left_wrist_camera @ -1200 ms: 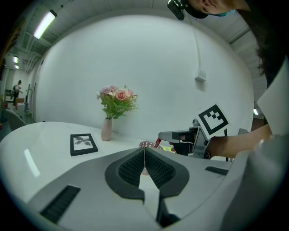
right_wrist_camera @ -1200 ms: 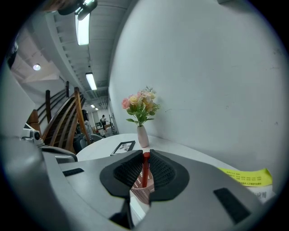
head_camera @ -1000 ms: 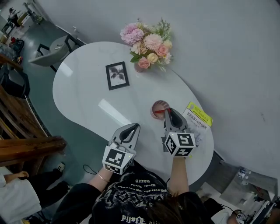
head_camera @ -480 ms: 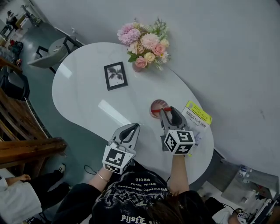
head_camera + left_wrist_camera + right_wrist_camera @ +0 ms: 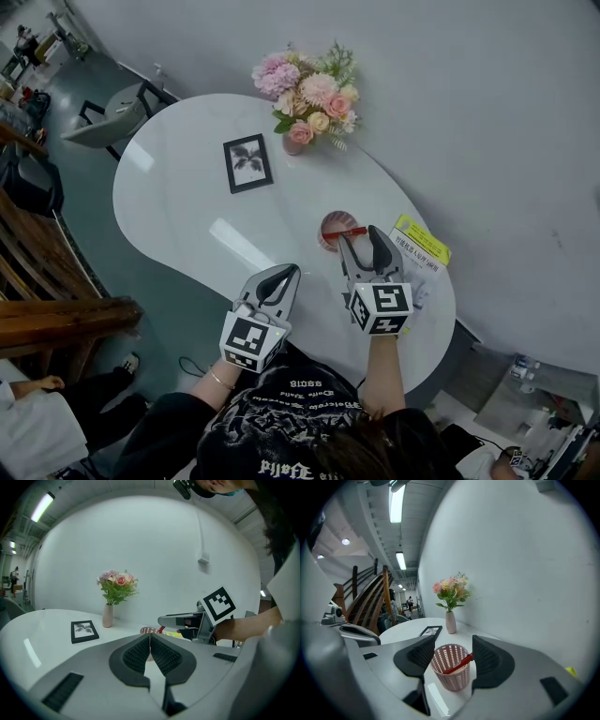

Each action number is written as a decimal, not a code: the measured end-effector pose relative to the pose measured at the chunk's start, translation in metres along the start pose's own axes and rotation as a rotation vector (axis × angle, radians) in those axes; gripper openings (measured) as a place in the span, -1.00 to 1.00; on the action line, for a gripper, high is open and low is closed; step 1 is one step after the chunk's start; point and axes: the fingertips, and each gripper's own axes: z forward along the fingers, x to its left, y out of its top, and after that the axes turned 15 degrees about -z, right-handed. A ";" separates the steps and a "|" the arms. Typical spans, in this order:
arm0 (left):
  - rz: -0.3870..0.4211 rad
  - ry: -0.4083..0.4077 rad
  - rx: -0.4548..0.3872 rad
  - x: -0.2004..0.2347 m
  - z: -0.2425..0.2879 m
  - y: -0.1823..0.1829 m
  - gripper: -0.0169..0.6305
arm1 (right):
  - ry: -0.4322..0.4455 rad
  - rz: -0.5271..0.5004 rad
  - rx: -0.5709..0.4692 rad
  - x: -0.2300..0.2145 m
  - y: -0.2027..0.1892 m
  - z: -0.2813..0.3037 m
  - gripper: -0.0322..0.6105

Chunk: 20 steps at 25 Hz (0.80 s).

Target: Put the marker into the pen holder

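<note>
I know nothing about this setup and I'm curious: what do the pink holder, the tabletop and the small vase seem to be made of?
Holder: likely plastic with a matte pink finish; its thin slotted walls look moulded.
Tabletop: glossy white, perhaps lacquer or stone; it mirrors the ceiling lights.
Vase: probably ceramic, smooth and pale, though it is too small to be sure.

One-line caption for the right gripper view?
Right claw opening, gripping nothing; red marker leans inside the pink mesh pen holder below.
</note>
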 end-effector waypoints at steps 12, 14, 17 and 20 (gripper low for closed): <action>-0.010 0.003 -0.052 -0.017 -0.018 0.001 -0.87 | -0.045 -0.042 -0.016 0.010 0.010 -0.055 -0.14; -0.007 0.007 -0.063 -0.019 -0.021 0.001 -0.87 | -0.060 -0.029 -0.017 0.010 0.008 -0.065 -0.14; -0.012 0.018 -0.081 -0.022 -0.026 0.001 -0.87 | -0.071 -0.002 -0.019 0.011 0.005 -0.079 -0.14; -0.022 0.024 -0.094 -0.024 -0.032 0.000 -0.87 | -0.073 0.013 -0.010 0.014 -0.003 -0.092 -0.14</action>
